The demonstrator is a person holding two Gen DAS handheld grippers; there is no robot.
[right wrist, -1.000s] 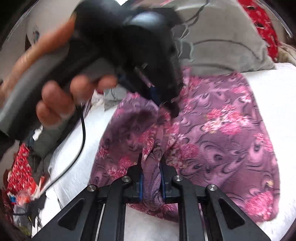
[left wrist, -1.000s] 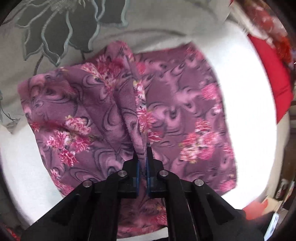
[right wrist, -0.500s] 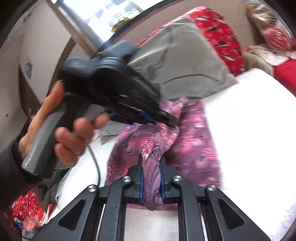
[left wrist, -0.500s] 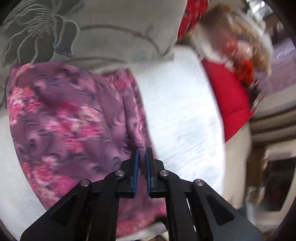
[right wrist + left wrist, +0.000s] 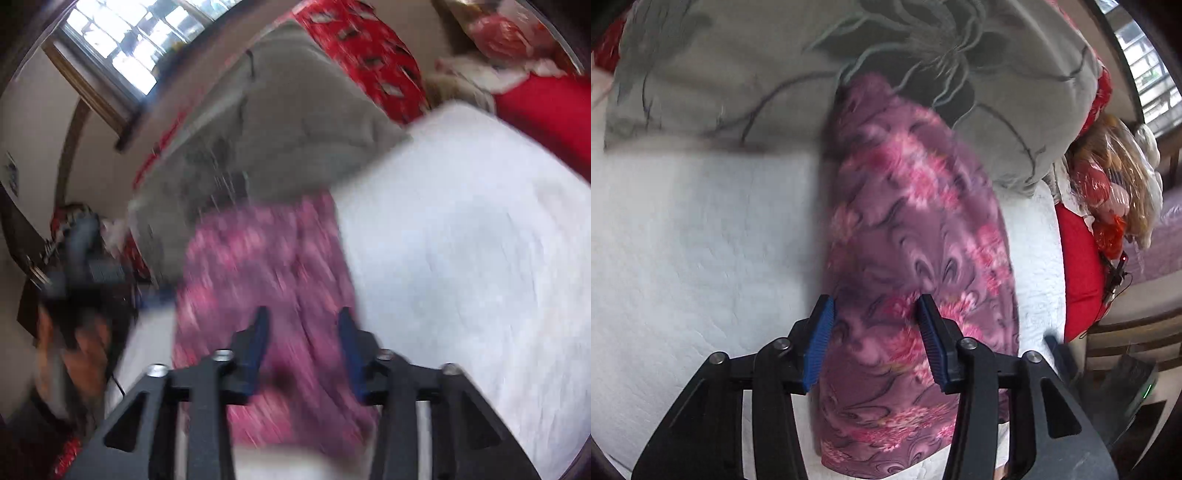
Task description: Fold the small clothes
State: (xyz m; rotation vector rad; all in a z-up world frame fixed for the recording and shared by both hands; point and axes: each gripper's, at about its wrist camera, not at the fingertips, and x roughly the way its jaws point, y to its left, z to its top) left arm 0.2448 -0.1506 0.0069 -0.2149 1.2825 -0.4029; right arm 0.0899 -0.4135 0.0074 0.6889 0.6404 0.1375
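A purple cloth with pink flowers (image 5: 916,258) lies folded into a narrow strip on the white bed cover (image 5: 701,240), its far end against the grey pillow. My left gripper (image 5: 873,314) is open, its blue pads either side of the cloth's near part, holding nothing. In the right wrist view the cloth (image 5: 258,266) is blurred and lies ahead of my right gripper (image 5: 303,325), which is open and empty above it. The left gripper and the hand holding it (image 5: 85,295) show blurred at the left.
A grey pillow with a flower print (image 5: 849,74) lies at the head of the bed. A red cushion (image 5: 1078,273) and bagged items (image 5: 1108,184) sit at the right edge. A red patterned pillow (image 5: 369,66) and a window (image 5: 122,40) are behind.
Both grippers were shut on the cloth and carried it over into a fold. Now both have opened and let go, and the cloth lies as a narrow strip.
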